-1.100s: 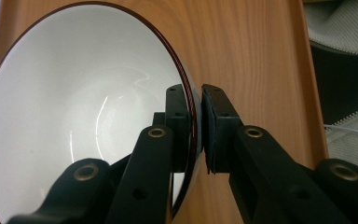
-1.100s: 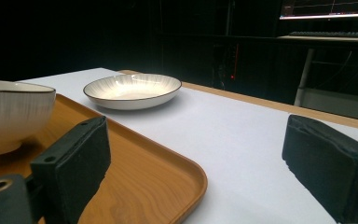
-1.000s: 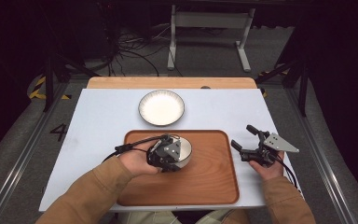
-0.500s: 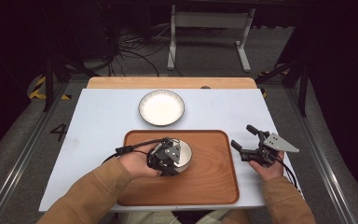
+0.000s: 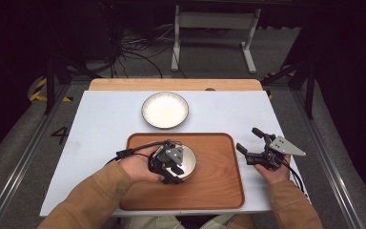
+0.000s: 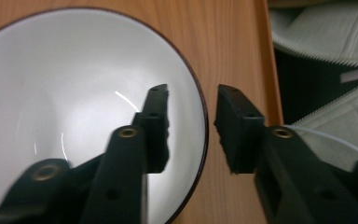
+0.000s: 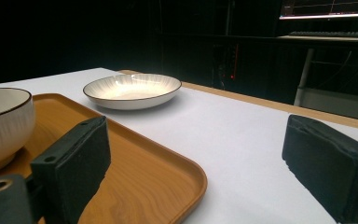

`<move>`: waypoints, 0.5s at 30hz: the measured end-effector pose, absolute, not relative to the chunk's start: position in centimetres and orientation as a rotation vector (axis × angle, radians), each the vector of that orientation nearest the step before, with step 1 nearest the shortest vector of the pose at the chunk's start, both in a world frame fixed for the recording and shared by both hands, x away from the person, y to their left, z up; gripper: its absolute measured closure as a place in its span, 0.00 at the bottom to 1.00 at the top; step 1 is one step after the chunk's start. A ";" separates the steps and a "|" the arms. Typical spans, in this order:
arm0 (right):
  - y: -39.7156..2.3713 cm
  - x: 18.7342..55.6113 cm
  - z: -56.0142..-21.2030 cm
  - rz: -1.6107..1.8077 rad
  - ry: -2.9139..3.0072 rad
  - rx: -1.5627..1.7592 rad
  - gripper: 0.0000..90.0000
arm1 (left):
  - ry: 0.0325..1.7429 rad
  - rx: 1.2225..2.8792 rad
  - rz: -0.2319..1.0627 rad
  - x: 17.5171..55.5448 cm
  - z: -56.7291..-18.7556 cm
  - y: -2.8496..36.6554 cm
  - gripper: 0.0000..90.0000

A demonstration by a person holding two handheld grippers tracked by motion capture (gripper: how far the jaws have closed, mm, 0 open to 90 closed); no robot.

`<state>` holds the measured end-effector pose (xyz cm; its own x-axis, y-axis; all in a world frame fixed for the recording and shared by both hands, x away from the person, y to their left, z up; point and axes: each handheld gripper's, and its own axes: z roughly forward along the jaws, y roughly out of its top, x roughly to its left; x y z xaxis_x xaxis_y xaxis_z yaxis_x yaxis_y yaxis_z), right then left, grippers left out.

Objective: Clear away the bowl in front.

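Bowl (image 6: 74, 107) sits on the tray (image 5: 219, 191), its near rim between the left tongs' (image 6: 191, 112) unclenched jaws, hardly moved lately; grasp seems imminent. Right tongs (image 5: 253, 148) wait released.

We've got a white bowl (image 6: 74, 93) with a dark rim, orange-brown wood-grain tray (image 5: 219, 186), white ribbed plate (image 5: 165, 110), pale surface (image 5: 100, 124).

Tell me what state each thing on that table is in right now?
Bowl: upright on the tray, empty.
Plate: empty, on the table beyond the tray.
Tray: flat, carrying the bowl.
Left gripper: open, fingers straddling the bowl's rim.
Right gripper: open, holding nothing, beside the tray.
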<state>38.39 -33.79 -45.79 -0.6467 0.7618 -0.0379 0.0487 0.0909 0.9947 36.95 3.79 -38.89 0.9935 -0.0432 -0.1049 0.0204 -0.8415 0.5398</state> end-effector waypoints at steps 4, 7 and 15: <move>-33.8 38.4 -45.8 1.606 1.802 0.797 0.09 | 0.036 2.518 -0.136 37.0 -38.4 4.2 0.56; -33.8 38.4 -45.8 1.606 1.801 0.799 0.09 | 0.086 2.479 -0.097 37.0 -38.0 4.6 0.48; -33.8 38.4 -45.8 1.610 1.801 0.803 0.09 | 0.178 2.341 0.022 37.1 -37.2 6.1 0.28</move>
